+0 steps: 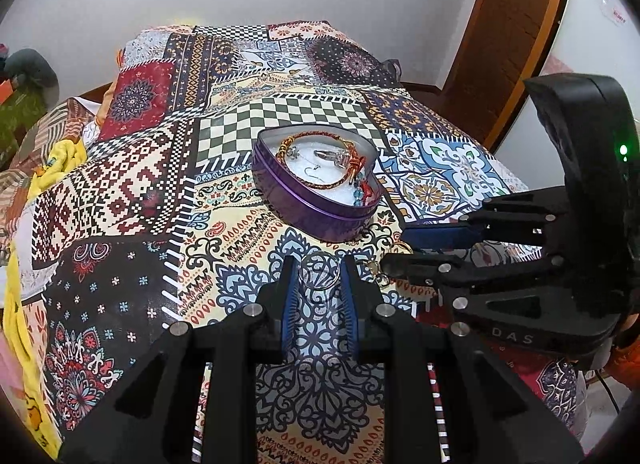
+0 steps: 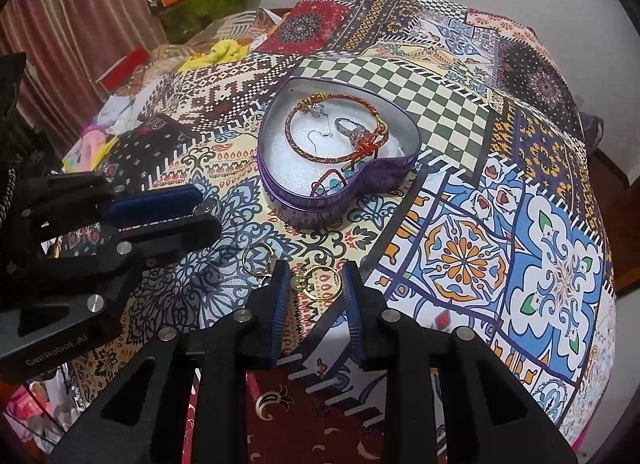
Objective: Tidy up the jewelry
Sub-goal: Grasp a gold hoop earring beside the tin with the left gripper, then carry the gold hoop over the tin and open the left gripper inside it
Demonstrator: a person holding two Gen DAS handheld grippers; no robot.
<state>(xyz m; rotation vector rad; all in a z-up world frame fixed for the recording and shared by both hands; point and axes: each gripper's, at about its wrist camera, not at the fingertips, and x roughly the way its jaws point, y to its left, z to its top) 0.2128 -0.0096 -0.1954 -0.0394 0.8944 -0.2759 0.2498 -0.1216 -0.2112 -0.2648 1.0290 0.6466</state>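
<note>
A purple heart-shaped tin [image 1: 316, 215] [image 2: 332, 199] stands open on the patterned bedspread, holding a red braided bracelet [image 1: 320, 183] [image 2: 320, 155], a ring [image 2: 352, 129], a hook earring and beads on white padding. A silver ring [image 1: 319, 271] lies on the cloth between the tips of my open left gripper [image 1: 318, 276]. A gold keyring [image 2: 322, 282] lies between the tips of my open right gripper [image 2: 316, 280]; a second gold ring [image 2: 258, 258] lies just left of it. Gold pieces [image 1: 380, 272] also show under the right gripper in the left wrist view.
The patchwork bedspread [image 1: 280, 119] covers the bed. Yellow cloth and clutter [image 2: 216, 51] lie at the bed's left side. A wooden door [image 1: 516, 23] stands at the right. The wall is behind the bed.
</note>
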